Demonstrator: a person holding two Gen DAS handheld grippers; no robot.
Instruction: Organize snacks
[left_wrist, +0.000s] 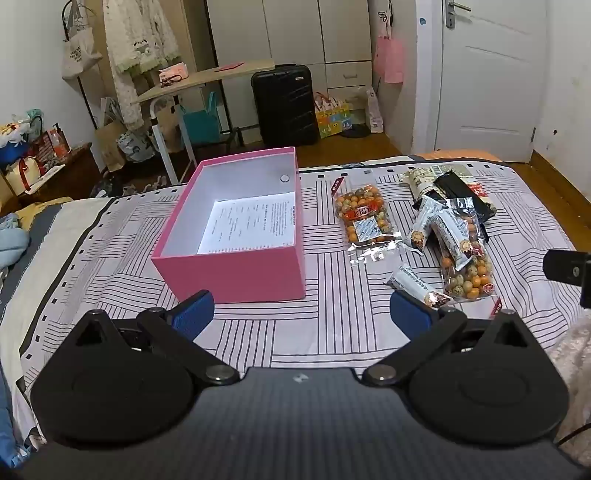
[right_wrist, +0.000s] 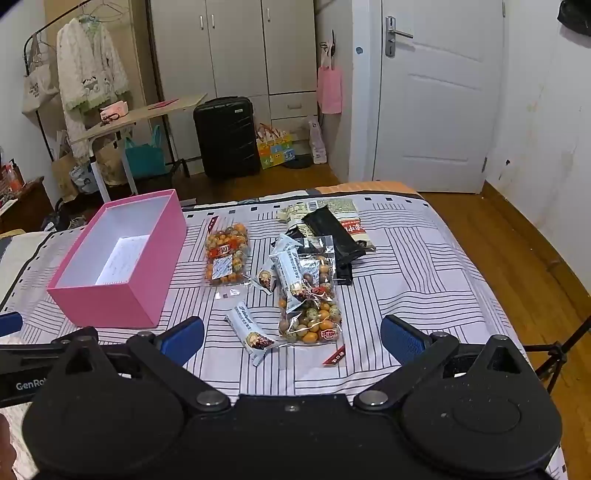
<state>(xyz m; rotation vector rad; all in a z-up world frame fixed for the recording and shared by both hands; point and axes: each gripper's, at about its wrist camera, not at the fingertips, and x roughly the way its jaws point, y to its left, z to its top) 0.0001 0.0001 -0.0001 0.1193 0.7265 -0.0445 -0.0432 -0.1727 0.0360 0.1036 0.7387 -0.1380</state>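
The bed (right_wrist: 424, 258) carries an open pink box (right_wrist: 122, 291), long axis running away from the cameras; right of it lie nut bags (right_wrist: 225, 254) lengthwise likewise; nearest, a white snack bar (right_wrist: 249, 332) angles near-right; left gripper (left_wrist: 301, 308) and right gripper (right_wrist: 291, 338) hover spread, empty.

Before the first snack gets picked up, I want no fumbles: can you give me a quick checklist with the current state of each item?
1. Left gripper open and holding nothing: ok.
2. Right gripper open and holding nothing: ok.
3. Pink box open on top, only a sheet of paper inside: ok.
4. Nearest snack bar lies apart from the others, free to grasp: ok.
5. Pile of snacks separated: not ok, several packets overlap.
6. Box firm on the bed: cannot tell.
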